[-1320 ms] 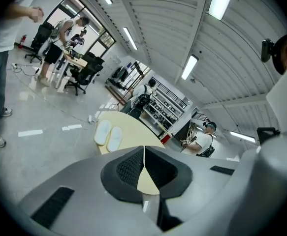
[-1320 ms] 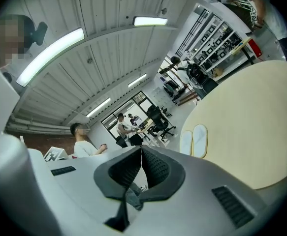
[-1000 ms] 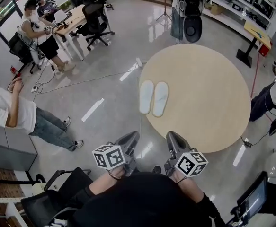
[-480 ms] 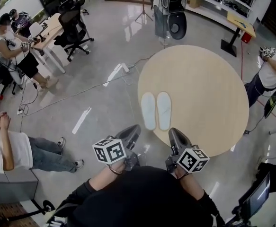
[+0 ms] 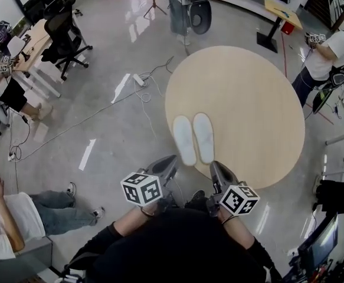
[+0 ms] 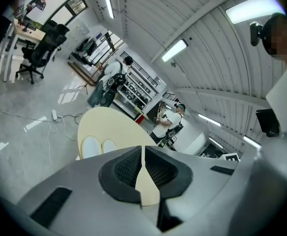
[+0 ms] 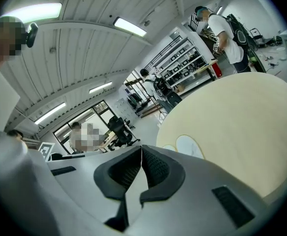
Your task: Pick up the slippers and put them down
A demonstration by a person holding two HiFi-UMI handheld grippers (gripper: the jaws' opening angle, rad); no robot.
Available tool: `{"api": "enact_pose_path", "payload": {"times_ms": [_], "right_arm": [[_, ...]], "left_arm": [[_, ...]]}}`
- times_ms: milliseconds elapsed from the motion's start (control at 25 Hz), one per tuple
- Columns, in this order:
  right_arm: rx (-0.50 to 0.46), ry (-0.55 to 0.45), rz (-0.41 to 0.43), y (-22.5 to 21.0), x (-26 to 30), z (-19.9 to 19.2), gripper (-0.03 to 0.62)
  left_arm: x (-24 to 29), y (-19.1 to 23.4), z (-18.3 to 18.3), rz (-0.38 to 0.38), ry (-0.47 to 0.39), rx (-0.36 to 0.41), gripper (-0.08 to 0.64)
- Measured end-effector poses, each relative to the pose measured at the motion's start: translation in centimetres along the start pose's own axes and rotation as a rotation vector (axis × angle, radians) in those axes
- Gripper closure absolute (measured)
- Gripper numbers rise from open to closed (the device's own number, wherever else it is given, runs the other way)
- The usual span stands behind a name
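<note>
Head view: a pair of flat white fabric slippers (image 5: pixel 193 138) lies side by side on a round pale wooden table (image 5: pixel 248 87), close to its near left edge. The grey left gripper (image 5: pixel 168 160) and grey right gripper (image 5: pixel 215 167) hover just off that edge, near the slippers but not touching them.

Left gripper view: its jaws are pressed together with nothing between them. The slippers lie ahead on the table.

Right gripper view: its jaws are likewise closed and empty, with the slippers ahead.
</note>
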State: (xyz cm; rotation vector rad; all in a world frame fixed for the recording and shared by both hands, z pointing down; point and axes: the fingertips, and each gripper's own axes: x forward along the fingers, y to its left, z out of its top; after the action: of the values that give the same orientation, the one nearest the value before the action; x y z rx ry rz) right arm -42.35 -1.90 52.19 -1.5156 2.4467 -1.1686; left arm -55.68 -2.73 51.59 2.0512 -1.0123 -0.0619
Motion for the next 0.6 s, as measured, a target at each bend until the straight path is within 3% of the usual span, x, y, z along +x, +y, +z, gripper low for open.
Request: {"api": "enact_pose_path", "payload": {"times_ms": [120, 280, 400, 600], "right_arm": [[0.023, 0.005, -0.019, -1.4, 1.4, 0.7, 0.577], [0.041, -0.015, -0.036, -3.6, 3.2, 2.4, 0.577], [-0.010, -0.012, -0.033, -4.8, 4.6, 4.0, 0.577], [-0.067, 0.046, -0.012, -7.3, 6.3, 5.2, 0.575]], "left_arm": [[2.2, 1.5, -0.1, 0.017, 0.041, 0.013, 0.536], [4.8, 2.5, -0.3, 0.052, 0.105, 0.143, 0.535], [6.6, 2.9, 0.1, 0.088, 0.125, 0.206, 0.535], [9.8, 4.2, -0.4, 0.149, 0.156, 0.146, 0.535]]}}
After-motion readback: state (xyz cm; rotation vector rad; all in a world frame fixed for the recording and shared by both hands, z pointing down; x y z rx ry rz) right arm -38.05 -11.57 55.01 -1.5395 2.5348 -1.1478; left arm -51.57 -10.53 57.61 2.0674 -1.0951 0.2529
